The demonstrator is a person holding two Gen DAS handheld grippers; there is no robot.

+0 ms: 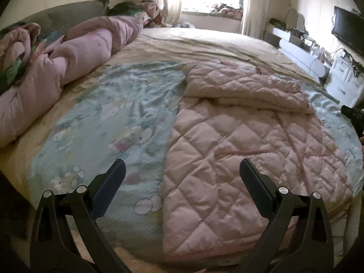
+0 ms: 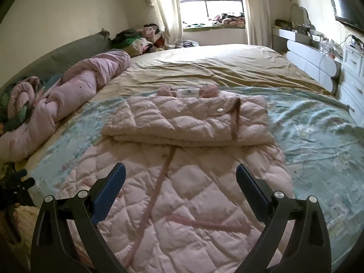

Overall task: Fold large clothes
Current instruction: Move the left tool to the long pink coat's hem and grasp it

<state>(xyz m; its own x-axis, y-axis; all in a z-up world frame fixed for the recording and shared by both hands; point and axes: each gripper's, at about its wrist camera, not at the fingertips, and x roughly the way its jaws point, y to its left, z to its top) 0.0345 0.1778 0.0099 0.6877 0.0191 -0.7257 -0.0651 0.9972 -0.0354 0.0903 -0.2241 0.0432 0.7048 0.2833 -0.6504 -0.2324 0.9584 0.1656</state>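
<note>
A pink quilted coat [image 1: 245, 141] lies on the light blue patterned sheet [image 1: 118, 113] of the bed, its far part folded back over itself into a thick band [image 1: 245, 86]. In the right wrist view the coat [image 2: 193, 193] fills the middle, with the folded part [image 2: 186, 120] and collar at the far end and a darker pink belt strip [image 2: 159, 182] across it. My left gripper [image 1: 182, 170] is open and empty, above the coat's near left edge. My right gripper [image 2: 180, 175] is open and empty, above the coat's lower half.
A rolled pink duvet [image 1: 68, 63] lies along the bed's left side by the grey headboard [image 2: 75, 50]. A clothes pile [image 2: 141, 38] sits near the window. White drawers [image 2: 350, 77] and a TV [image 1: 348, 29] stand to the right. A tan sheet [image 2: 216, 66] covers the far bed.
</note>
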